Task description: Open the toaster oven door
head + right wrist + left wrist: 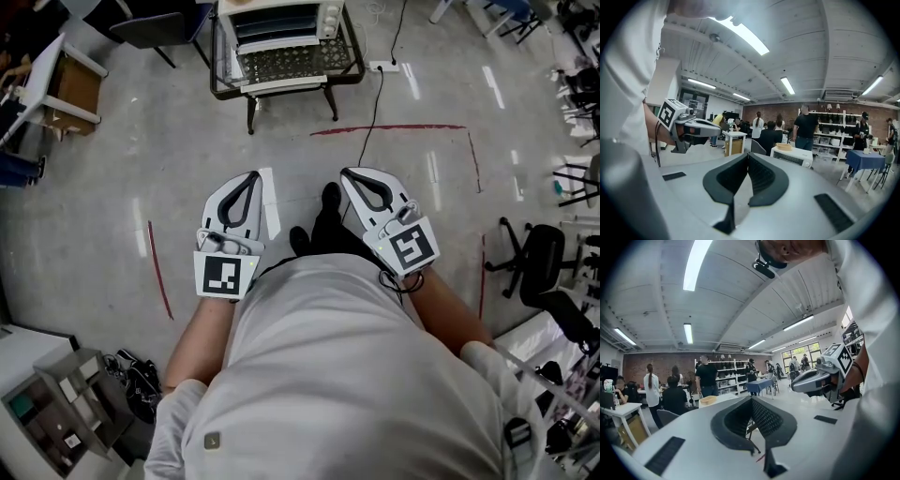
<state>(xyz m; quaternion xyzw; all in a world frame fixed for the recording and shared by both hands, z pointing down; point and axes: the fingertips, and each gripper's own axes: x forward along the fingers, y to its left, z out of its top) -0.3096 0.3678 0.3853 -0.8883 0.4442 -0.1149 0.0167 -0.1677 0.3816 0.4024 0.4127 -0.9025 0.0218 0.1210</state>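
Toaster oven (281, 23) was seen on a small black-framed table (349, 58) at the far edge of the head view. It sat straight ahead of the person and well apart from both grippers, across bare floor and a red tape line (389, 128). Its long axis ran left to right, with the front turned toward the person.

Left gripper (251, 175) and right gripper (347, 172) were held side by side close to the torso, tips pointed toward the oven. Both had their jaws pressed together at the tips, with nothing pinched.

The oven's middle lay between the two tip lines, a touch toward the left gripper. Neither gripper was judged clearly nearer.

In the right gripper view the door (788, 158) looked to be up against the oven front, so likely shut. It was small there, and the head view was too steep to settle it.

Any reach to the door would need the whole gap closed forward.
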